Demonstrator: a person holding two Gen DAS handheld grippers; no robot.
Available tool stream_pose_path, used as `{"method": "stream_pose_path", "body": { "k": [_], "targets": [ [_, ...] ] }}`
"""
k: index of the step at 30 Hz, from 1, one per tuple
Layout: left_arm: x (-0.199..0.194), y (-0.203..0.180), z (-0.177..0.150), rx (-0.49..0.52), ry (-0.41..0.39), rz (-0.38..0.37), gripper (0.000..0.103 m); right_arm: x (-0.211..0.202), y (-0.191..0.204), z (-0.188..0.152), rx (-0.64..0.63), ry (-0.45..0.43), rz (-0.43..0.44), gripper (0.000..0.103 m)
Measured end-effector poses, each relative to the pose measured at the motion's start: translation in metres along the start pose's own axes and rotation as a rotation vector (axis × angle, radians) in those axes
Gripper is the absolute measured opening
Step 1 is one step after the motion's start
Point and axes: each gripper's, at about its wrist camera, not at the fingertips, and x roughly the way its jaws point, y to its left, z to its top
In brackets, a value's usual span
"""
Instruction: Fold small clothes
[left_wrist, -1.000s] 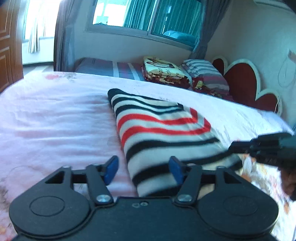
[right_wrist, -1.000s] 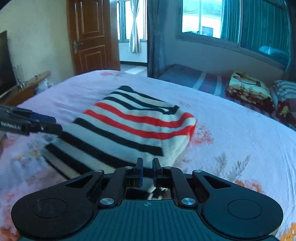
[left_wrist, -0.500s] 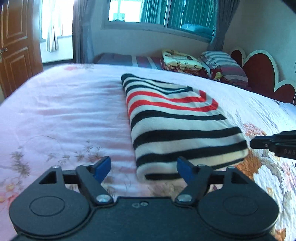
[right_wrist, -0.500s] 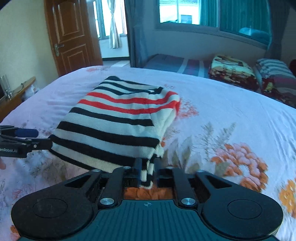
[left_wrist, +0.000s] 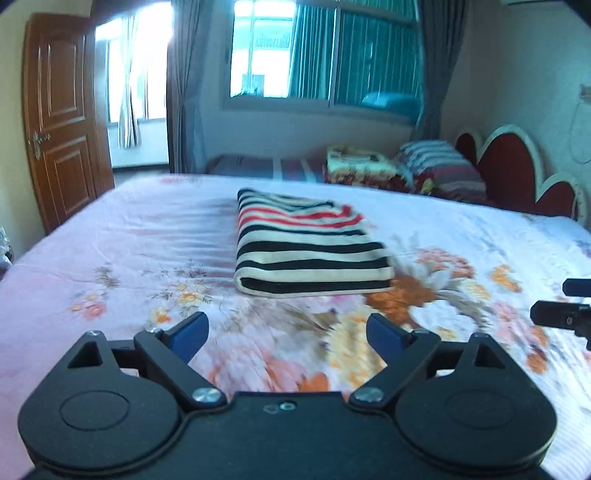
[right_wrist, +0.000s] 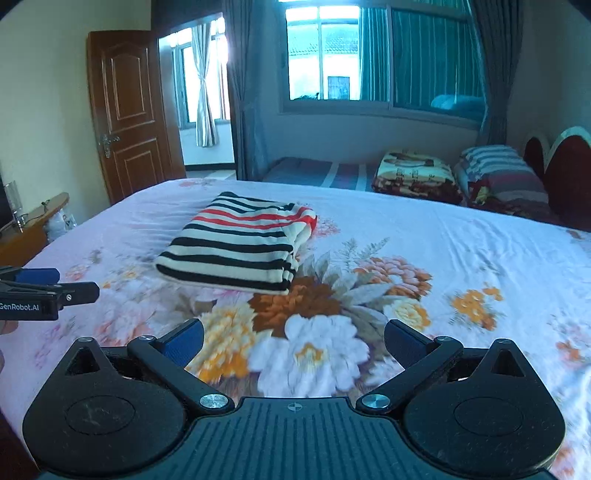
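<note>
A folded striped sweater (left_wrist: 310, 243) is lying flat on a bed (left_wrist: 110, 258) covered with a pink floral sheet, sitting toward the middle of the mattress and well apart from both tools. Its black, cream and red bands are running across the bundle, with the rounded fold facing the near edge of the bed and the red stripes lying at the far end.

The left hand-held gripper (left_wrist: 287, 332) is hovering above the flower print near the front edge of the bed, its 2 blue-padded fingers (left_wrist: 190, 330) spread wide and holding nothing. The right hand-held gripper (right_wrist: 293, 338) is likewise standing open over a large white and orange blossom on the sheet, its pads (right_wrist: 402, 341) wide apart and empty. Each tool is showing up at the margin of the other's view, black and side-on, just above the sheet.

At the far edge of the bed, a patterned folded blanket (right_wrist: 413, 177) and a striped pillow (right_wrist: 502, 173) are resting beside a red scalloped headboard (right_wrist: 565, 162). A brown wooden door (right_wrist: 125, 110) is standing open by the far left corner of the bed, and teal curtains (right_wrist: 436, 55) are hanging across the window (right_wrist: 321, 55) behind.
</note>
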Motion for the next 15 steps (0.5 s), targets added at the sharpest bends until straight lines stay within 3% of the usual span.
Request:
{"method": "stream_pose_path", "body": {
  "k": [8, 9, 10, 11, 12, 14, 15],
  "targets": [
    [-0.071, -0.016, -0.015, 0.032, -0.045, 0.013, 0.088, -0.072, 0.016, -0.022, 0.012, -0.049, 0.007, 0.103],
    [-0.077, -0.016, -0.017, 0.040, -0.055, -0.003, 0.068, -0.076, 0.018, -0.023, 0.007, -0.049, 0.006, 0.103],
    [-0.081, -0.018, -0.016, 0.043, -0.042, 0.017, 0.010, -0.080, 0.020, -0.023, 0.002, -0.053, 0.003, 0.103],
    [-0.083, -0.019, -0.017, 0.034, -0.020, 0.035, 0.017, -0.084, 0.023, -0.024, 0.000, -0.062, 0.004, 0.103],
    [-0.087, -0.019, -0.017, 0.032, -0.028, 0.035, 0.014, -0.088, 0.024, -0.023, 0.002, -0.069, 0.010, 0.103],
    [-0.095, -0.025, -0.018, 0.045, -0.046, 0.082, 0.062, -0.093, 0.025, -0.022, 0.008, -0.082, 0.020, 0.103],
    [-0.102, -0.027, -0.020, 0.049, -0.093, 0.107, 0.097, -0.096, 0.026, -0.021, 0.009, -0.090, 0.017, 0.103]
  ]
}}
